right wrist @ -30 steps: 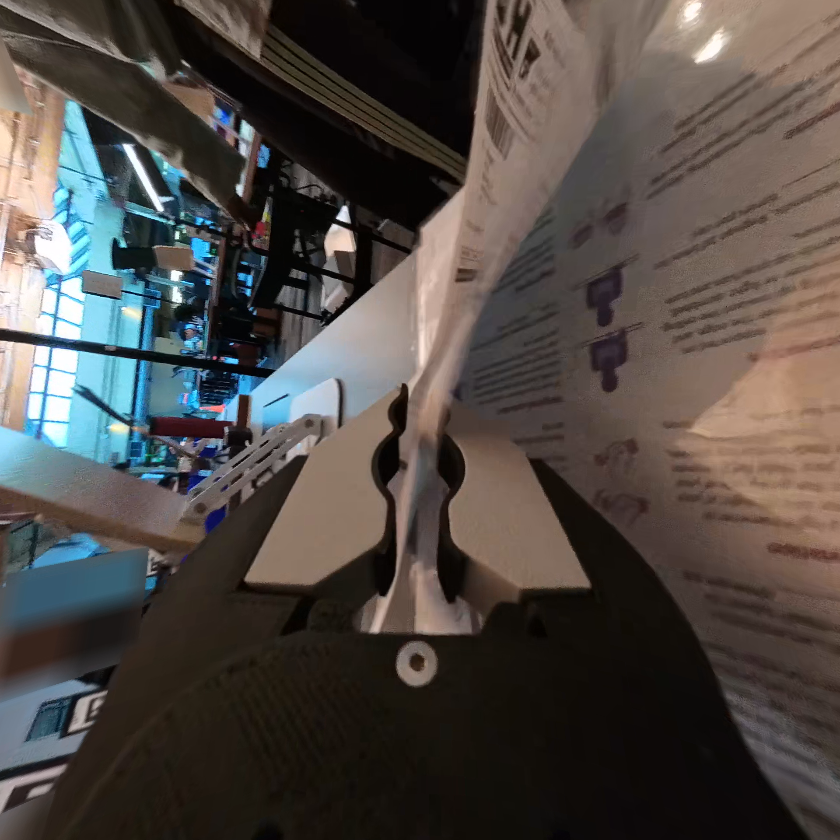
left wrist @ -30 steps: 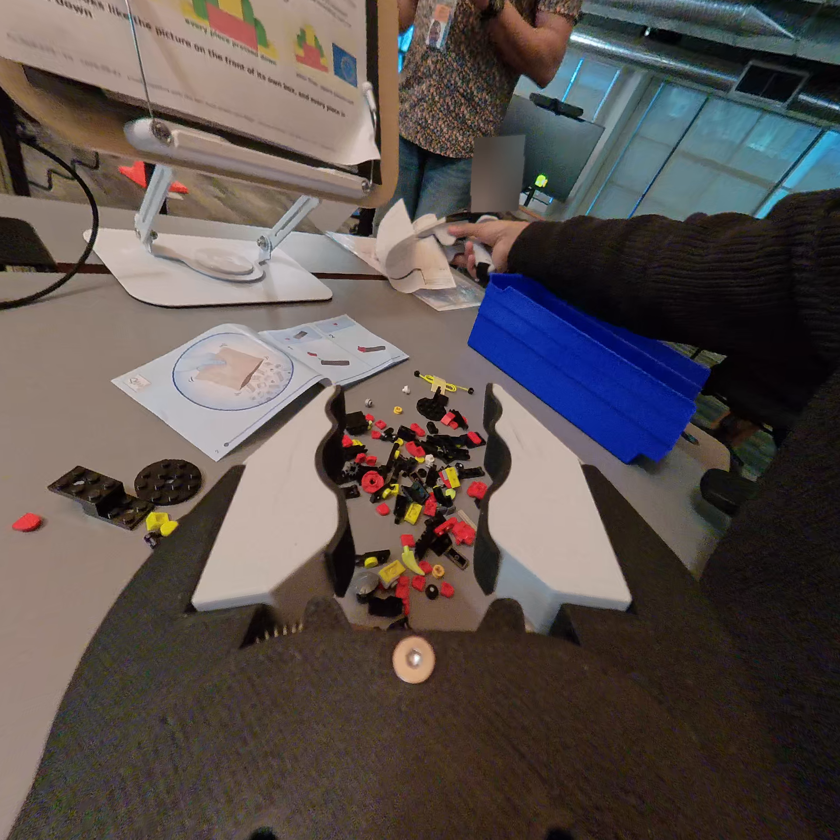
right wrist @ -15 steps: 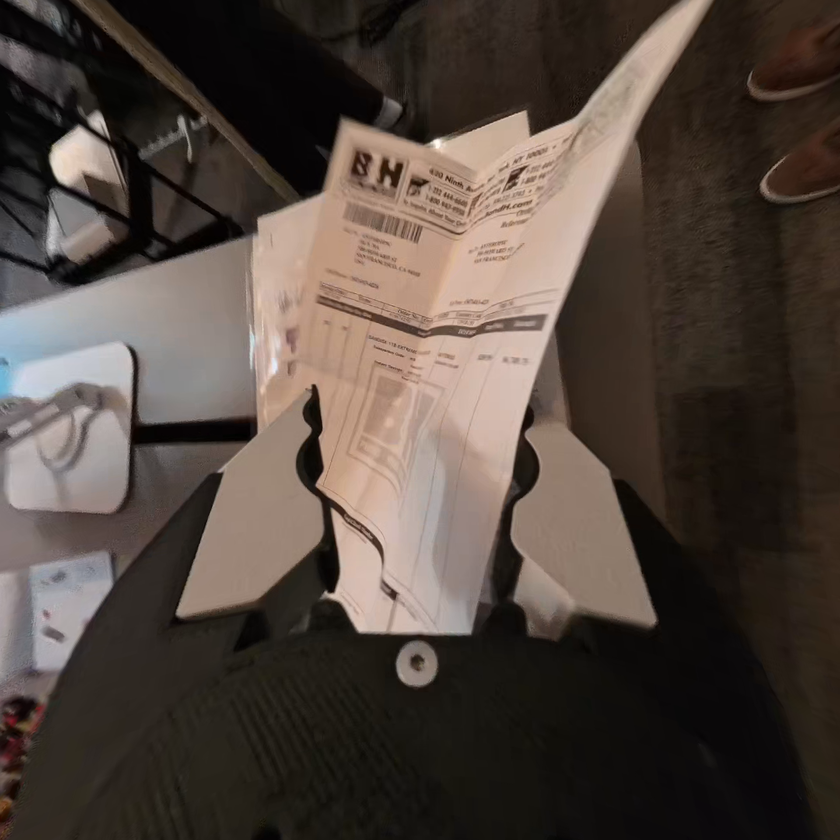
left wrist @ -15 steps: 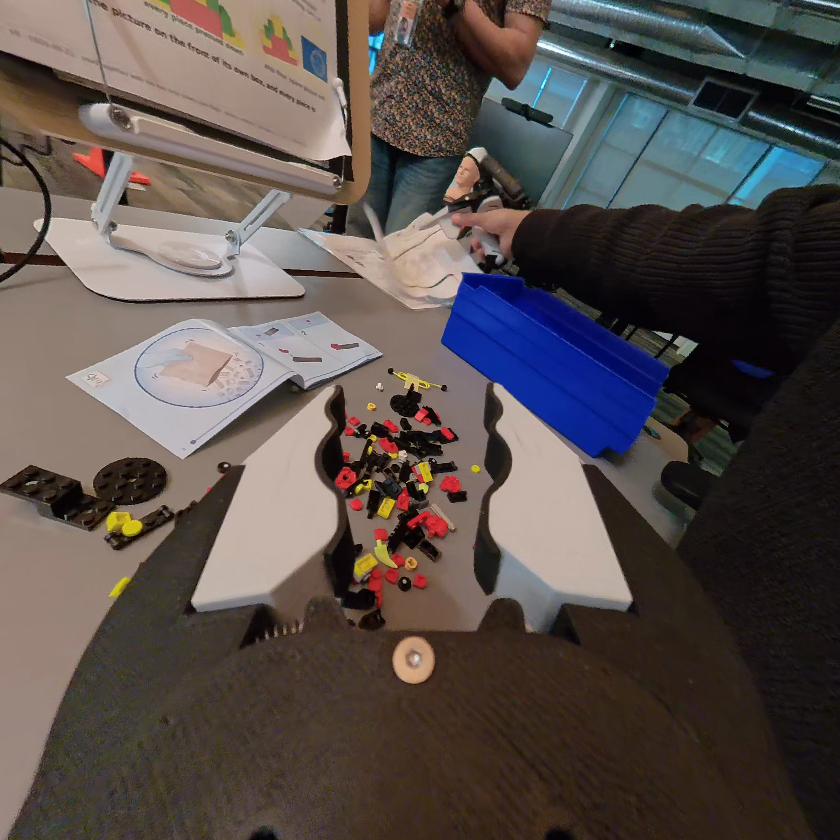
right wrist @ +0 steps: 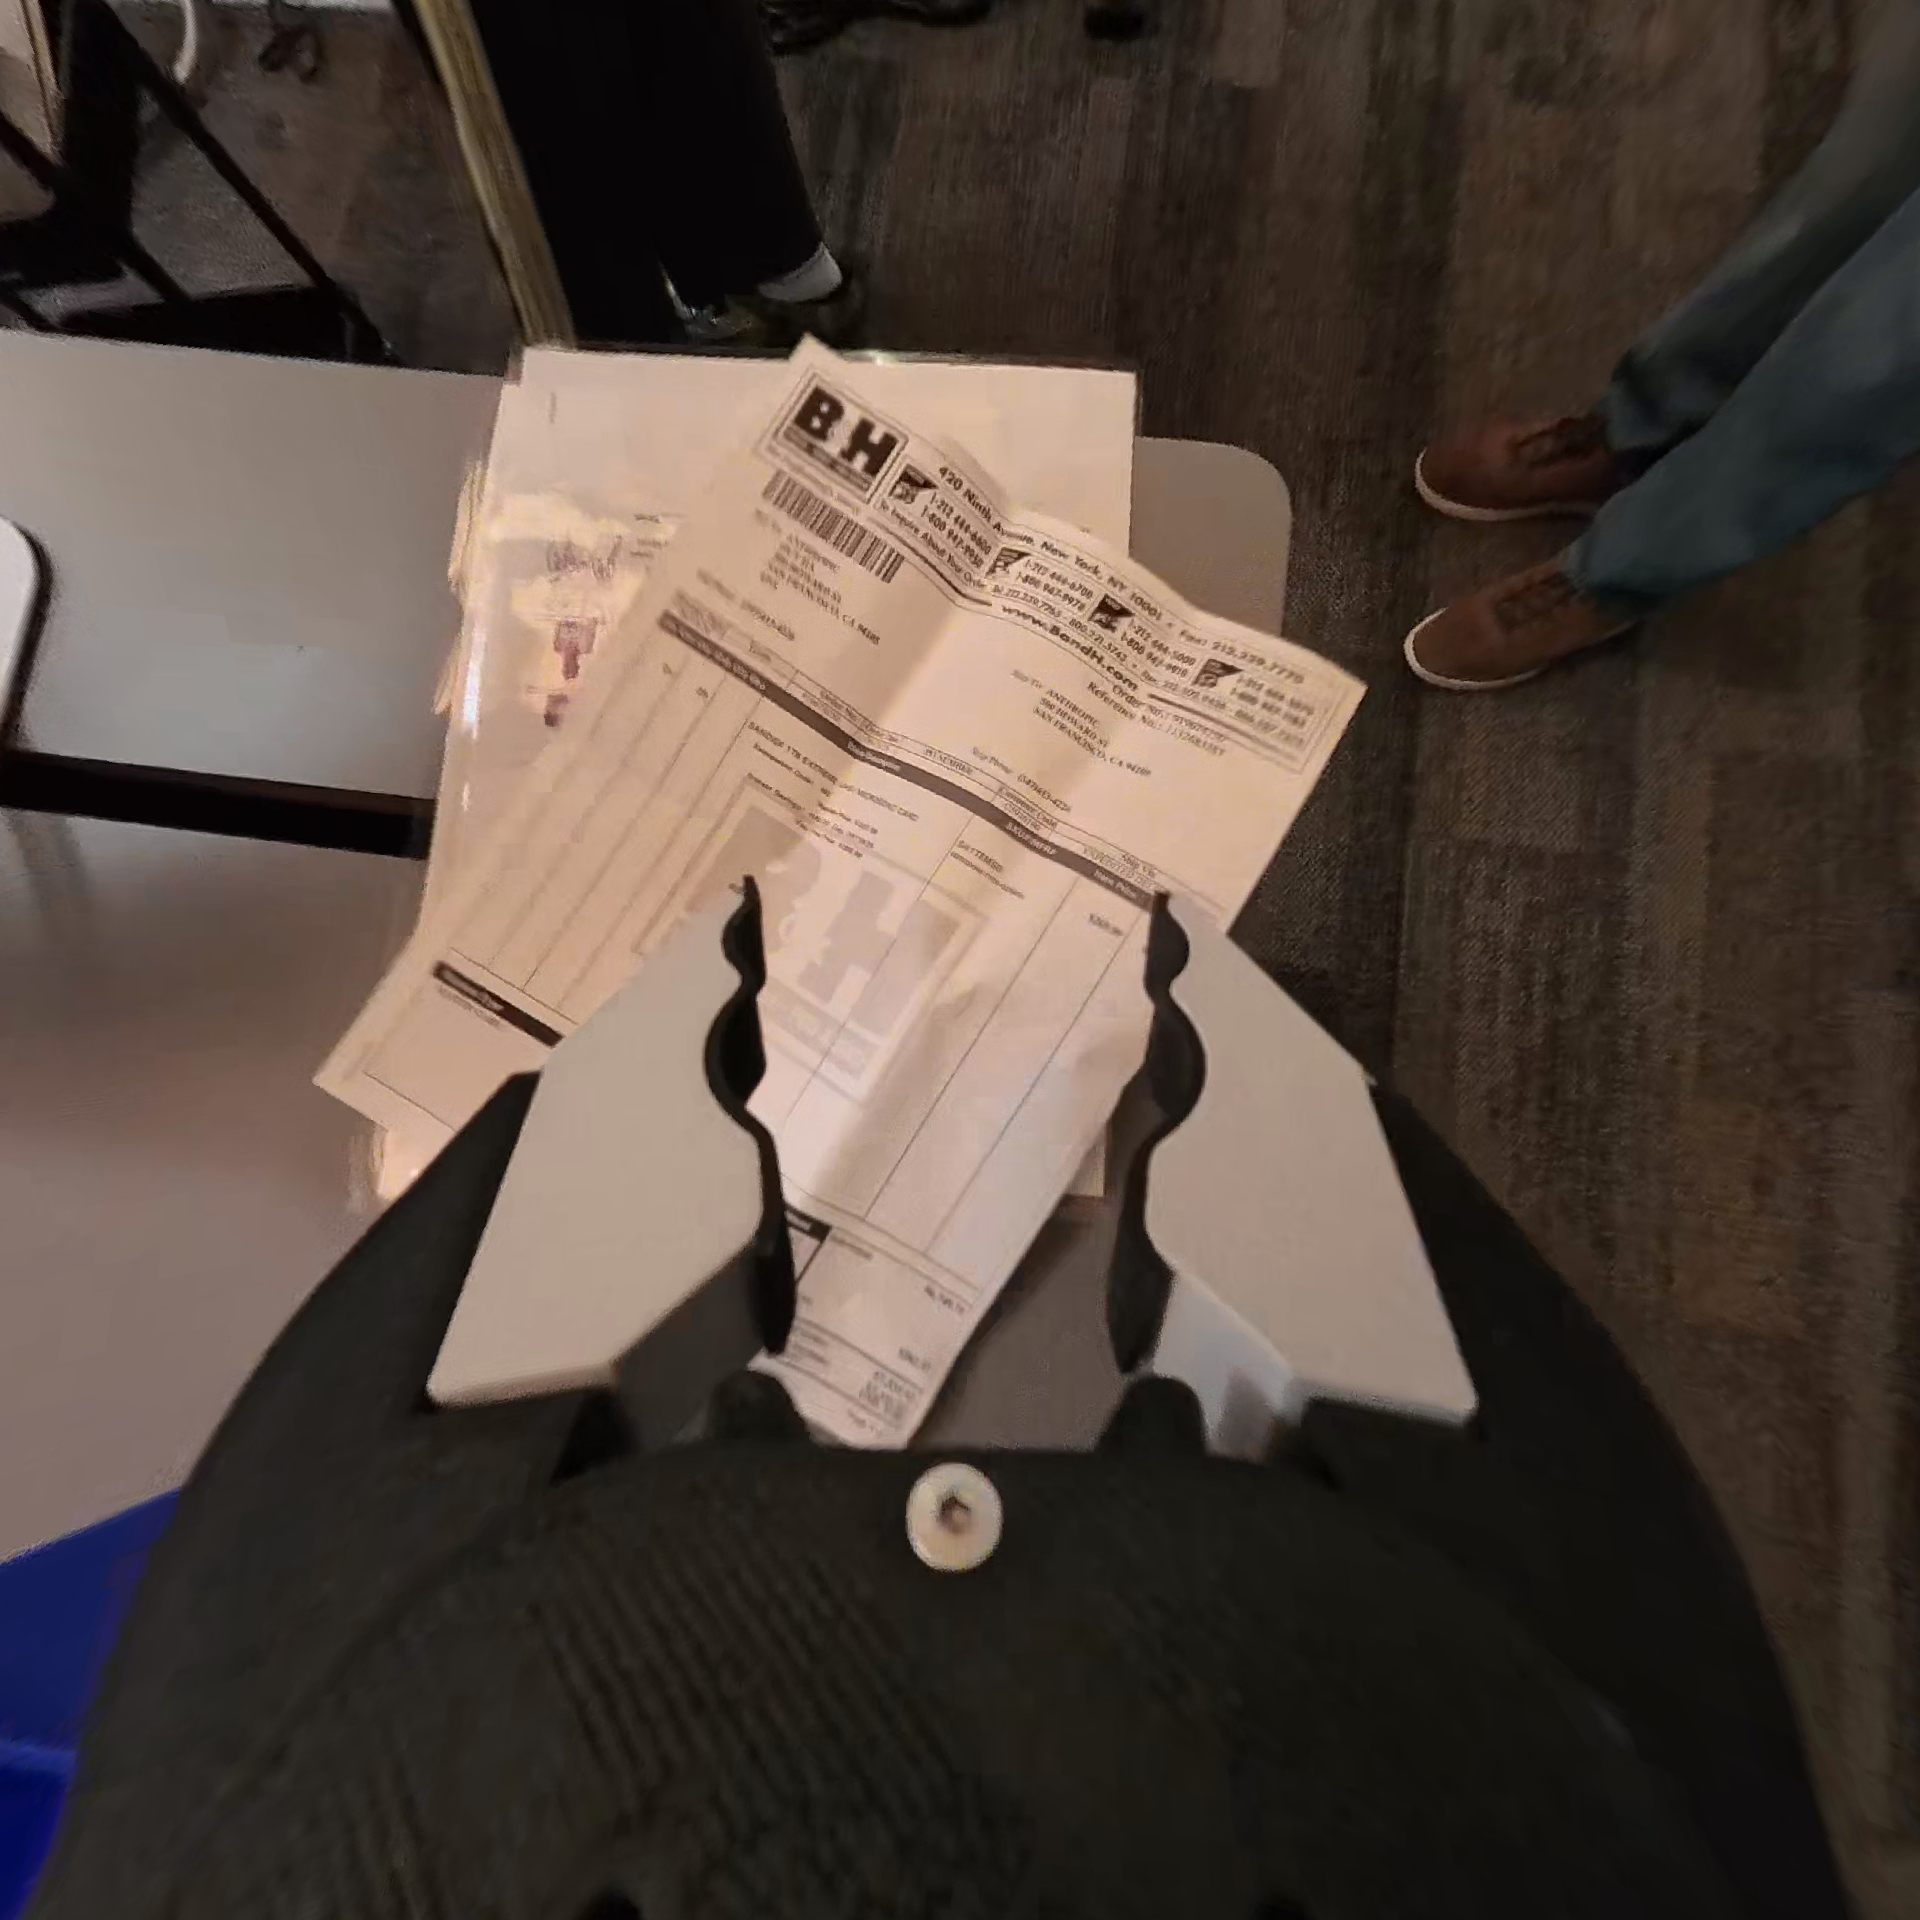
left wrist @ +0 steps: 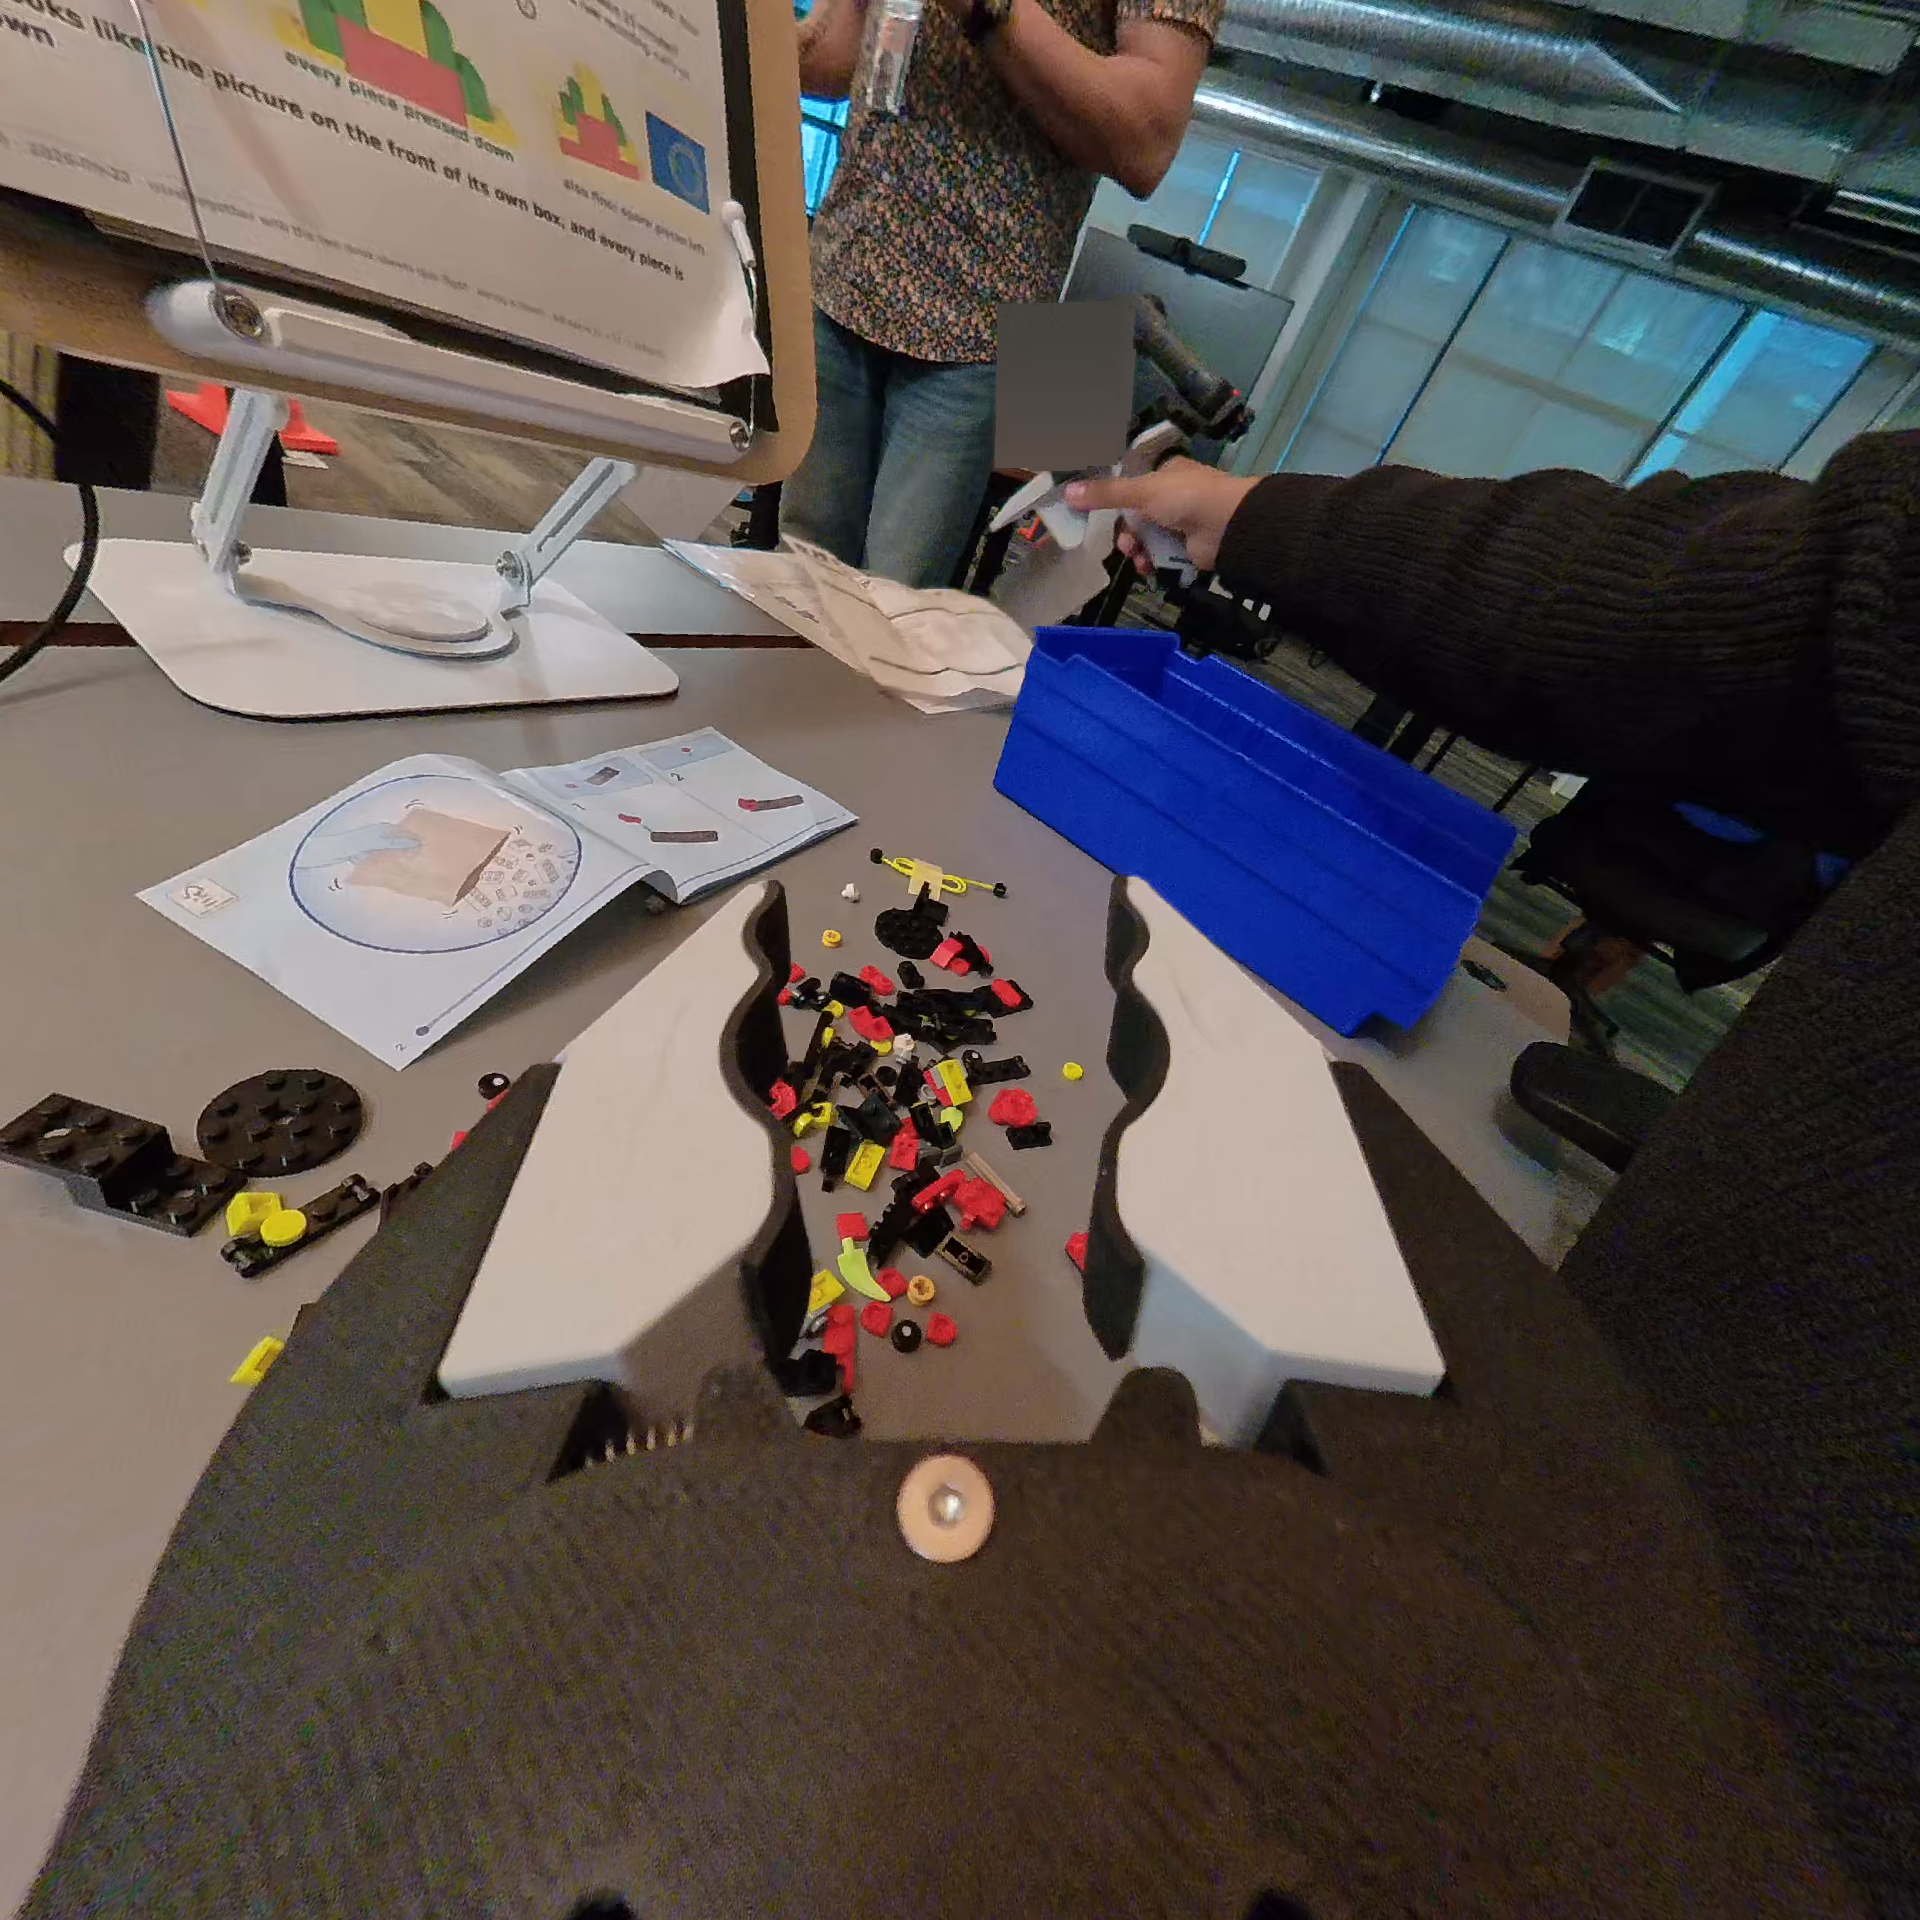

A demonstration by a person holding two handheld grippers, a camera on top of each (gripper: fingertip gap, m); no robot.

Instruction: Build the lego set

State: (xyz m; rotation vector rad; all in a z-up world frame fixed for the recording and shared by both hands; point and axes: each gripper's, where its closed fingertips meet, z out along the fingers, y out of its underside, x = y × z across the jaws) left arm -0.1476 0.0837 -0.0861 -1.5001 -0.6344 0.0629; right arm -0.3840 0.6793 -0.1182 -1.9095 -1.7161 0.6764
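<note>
A heap of small red, black and yellow lego pieces (left wrist: 904, 1101) lies on the grey table (left wrist: 156, 1455). My left gripper (left wrist: 940, 904) is open and empty, hovering over the heap. An open instruction booklet (left wrist: 468, 873) lies to the left. A black bracket piece (left wrist: 94, 1153), a black round plate (left wrist: 281, 1122) and a small black and yellow assembly (left wrist: 286, 1231) lie at the left. My right gripper (right wrist: 951, 904) is open above printed paper sheets (right wrist: 862, 727) lying at the table's far corner. It also shows in the left wrist view (left wrist: 1091, 499), held by a hand.
A blue bin (left wrist: 1247, 821) stands right of the heap. A white stand (left wrist: 364, 623) holds a printed board at the back left. A person in jeans (left wrist: 914, 447) stands behind the table; their brown shoes (right wrist: 1507, 623) are on the floor past the table's edge (right wrist: 1210, 478). Some 65 centimetres of space lies between my two pairs of fingers. My left gripper's tips are some 15 centimetres from the black round plate (left wrist: 281, 1122).
My right gripper opened and let go of the paper sheets, which now lie flat on the table. My left gripper stayed open over the heap with only slight shifts.
</note>
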